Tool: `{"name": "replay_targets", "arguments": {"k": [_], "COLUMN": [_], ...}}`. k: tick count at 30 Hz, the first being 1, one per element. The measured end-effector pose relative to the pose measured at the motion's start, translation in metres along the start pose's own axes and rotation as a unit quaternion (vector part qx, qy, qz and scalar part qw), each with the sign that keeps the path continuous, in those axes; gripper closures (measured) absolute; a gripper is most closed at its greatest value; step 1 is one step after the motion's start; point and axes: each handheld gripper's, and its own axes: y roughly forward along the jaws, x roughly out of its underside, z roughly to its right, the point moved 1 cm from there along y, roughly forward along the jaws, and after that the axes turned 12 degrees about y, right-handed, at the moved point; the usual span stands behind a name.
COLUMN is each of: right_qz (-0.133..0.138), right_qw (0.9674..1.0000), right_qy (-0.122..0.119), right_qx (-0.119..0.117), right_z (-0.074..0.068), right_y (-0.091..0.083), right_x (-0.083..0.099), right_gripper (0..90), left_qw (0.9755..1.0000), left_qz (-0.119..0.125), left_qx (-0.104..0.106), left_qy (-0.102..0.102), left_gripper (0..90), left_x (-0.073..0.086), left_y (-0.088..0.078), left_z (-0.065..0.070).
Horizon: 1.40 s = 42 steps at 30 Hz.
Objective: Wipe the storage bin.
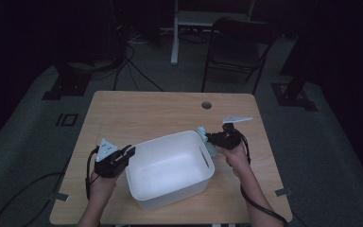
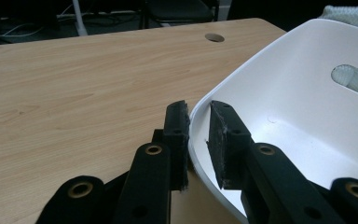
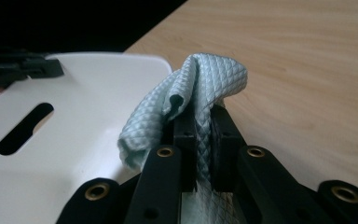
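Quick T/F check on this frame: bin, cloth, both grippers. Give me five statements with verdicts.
1. The right gripper is shut on the light blue cloth. True.
2. The left gripper has its jaws on either side of the white bin's rim. True.
3. The cloth lies flat on the bottom of the bin. False: it is pinched in the right gripper's jaws beside the bin's slotted end, outside the wall.
4. The bin stands on the floor. False: it sits on the wooden table.
5. The table has a round hole near its far edge. True.
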Motion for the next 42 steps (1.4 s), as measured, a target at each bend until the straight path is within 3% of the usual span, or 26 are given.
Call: {"name": "replay_targets", "arguments": {"k": [5,8,12,16,20,25,29,36,42], "right_qz": [-0.011,-0.029,-0.026,0.001,-0.008,-0.034,-0.031,-0.002,0.016], "right_qw": [0.9999,0.9995,0.9996,0.9999,0.9999,0.9992,0.9993,0.9996,0.9993], "right_qy": [-0.002,0.006,0.005,0.006,0.007,0.019,0.018,0.027,0.032], "right_qx": [0.005,0.01,0.008,-0.012,-0.013,-0.003,-0.005,-0.008,-0.012], "right_z": [0.002,0.01,0.01,0.005,0.007,0.018,0.02,0.024,0.024], "right_y": [0.004,0.012,0.011,0.004,0.008,0.019,0.019,0.003,-0.018], "right_x": [0.0,0.006,0.005,-0.005,-0.006,0.005,0.006,0.005,0.016], "right_gripper": [83.9,83.9,83.8,83.8,84.3,84.3,83.9,83.7,83.7], "left_qw": [1.0,1.0,1.0,1.0,1.0,1.0,1.0,1.0,1.0], "left_qz": [-0.001,0.0,0.0,0.001,0.0,0.002,0.004,0.006,0.006], "left_qx": [-0.002,-0.002,-0.001,-0.001,-0.006,-0.006,0.0,0.0,0.001], "left_qy": [0.0,-0.001,0.0,-0.001,-0.003,-0.004,-0.004,-0.006,-0.006], "left_gripper": [77.7,77.6,77.6,77.6,77.6,77.6,77.5,77.5,77.5], "left_x": [0.0,0.0,0.0,0.0,0.0,0.0,0.001,0.001,0.001], "left_y": [0.0,0.0,0.0,0.0,0.001,0.001,0.0,0.0,0.0], "left_z": [0.0,0.0,0.0,0.0,0.001,0.001,0.0,0.0,0.0]}}
